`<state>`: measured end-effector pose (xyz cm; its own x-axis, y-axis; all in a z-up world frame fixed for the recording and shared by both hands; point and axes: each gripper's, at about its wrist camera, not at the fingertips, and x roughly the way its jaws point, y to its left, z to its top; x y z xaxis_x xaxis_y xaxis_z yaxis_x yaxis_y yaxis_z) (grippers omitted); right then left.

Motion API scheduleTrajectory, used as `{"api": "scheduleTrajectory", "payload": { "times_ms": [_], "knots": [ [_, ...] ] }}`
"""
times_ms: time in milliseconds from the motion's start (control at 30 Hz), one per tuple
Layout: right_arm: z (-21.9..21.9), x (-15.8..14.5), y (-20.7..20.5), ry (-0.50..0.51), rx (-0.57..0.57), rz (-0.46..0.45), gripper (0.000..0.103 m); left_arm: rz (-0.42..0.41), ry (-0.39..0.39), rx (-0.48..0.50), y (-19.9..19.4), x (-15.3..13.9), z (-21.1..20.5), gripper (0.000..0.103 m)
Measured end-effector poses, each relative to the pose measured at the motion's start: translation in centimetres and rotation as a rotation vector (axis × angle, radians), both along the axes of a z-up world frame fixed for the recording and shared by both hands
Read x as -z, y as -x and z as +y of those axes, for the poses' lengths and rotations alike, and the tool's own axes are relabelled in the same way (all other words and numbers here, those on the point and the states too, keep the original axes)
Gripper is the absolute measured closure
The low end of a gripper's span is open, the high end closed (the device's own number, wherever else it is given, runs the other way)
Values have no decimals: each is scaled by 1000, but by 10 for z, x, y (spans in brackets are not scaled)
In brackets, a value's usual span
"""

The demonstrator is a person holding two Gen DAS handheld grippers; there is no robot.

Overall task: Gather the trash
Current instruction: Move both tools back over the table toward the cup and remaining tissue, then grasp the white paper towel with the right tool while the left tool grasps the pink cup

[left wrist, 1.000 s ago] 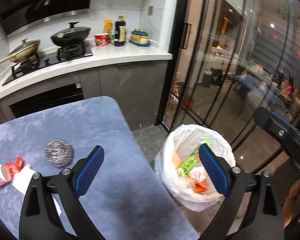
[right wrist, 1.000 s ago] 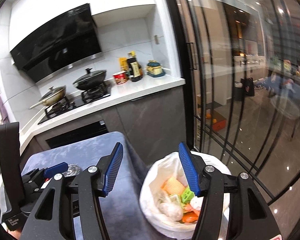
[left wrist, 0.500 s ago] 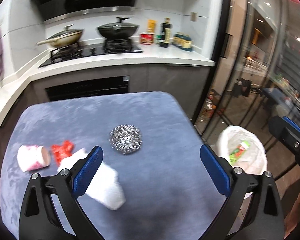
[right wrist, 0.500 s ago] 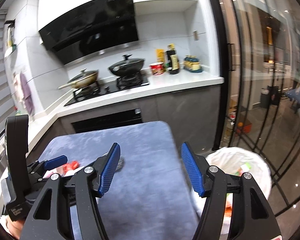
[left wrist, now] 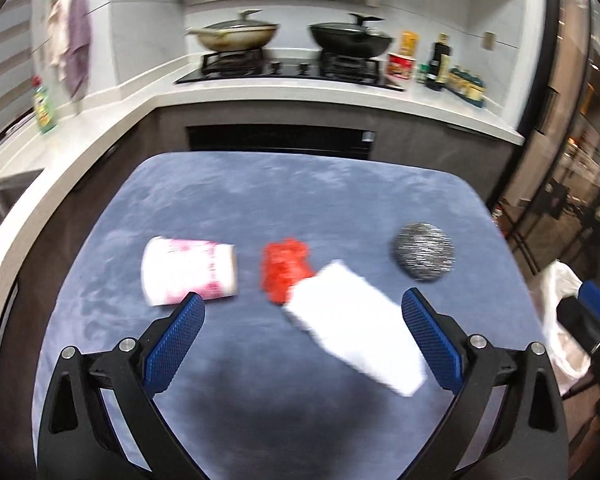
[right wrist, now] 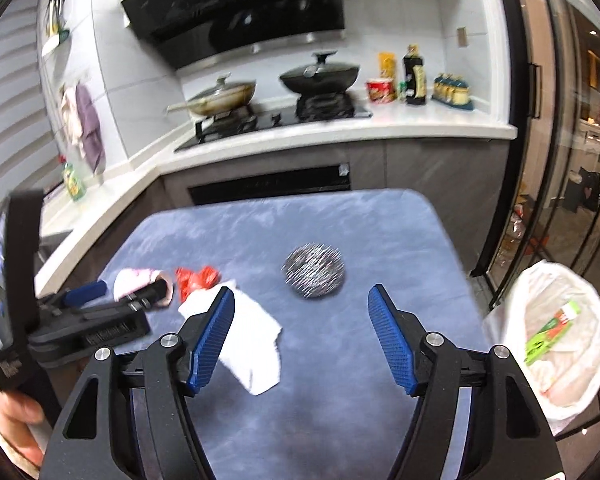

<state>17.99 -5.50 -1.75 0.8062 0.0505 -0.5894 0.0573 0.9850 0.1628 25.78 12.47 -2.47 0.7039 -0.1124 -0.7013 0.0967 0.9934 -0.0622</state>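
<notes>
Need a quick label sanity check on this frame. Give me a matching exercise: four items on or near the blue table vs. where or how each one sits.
Things:
1. paper cup
2. red wrapper
3. steel wool ball
4. bin bag

Descriptions:
A. on the floor off the table's right edge, with a green packet inside
B. lying on its side, farthest left
C. crumpled, partly under the white tissue
D. alone on the cloth, right of the tissue

Pairs: 1-B, 2-C, 3-D, 4-A

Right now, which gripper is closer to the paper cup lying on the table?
Left. The left gripper hangs just short of the paper cup; the right gripper faces the steel scourer, further away.
</notes>
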Motion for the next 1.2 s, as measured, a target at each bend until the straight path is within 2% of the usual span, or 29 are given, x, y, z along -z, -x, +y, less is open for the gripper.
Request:
{"api": "scheduleTrajectory", "payload": {
  "times_ms": [200, 367, 667, 967, 1100, 1200],
  "knots": [
    [31, 37, -28, -3, -31, 85, 36, 28, 9, -72, -16, 18, 44, 7],
    [51, 63, -49, 21, -52, 139, 36, 40, 20, -100, -29, 32, 64, 7],
    [60, 102, -75, 20, -46, 218, 36, 64, -8, -135, -54, 55, 78, 7],
    [68, 119, -84, 5, -62, 252, 36, 104, -25, -135, -73, 76, 79, 7],
    [70, 127, -86, 3, -71, 269, 44, 119, -24, -135, -80, 84, 79, 8],
    [73, 127, -86, 18, -69, 261, 51, 131, -7, -135, -83, 88, 81, 17]
  ]
}}
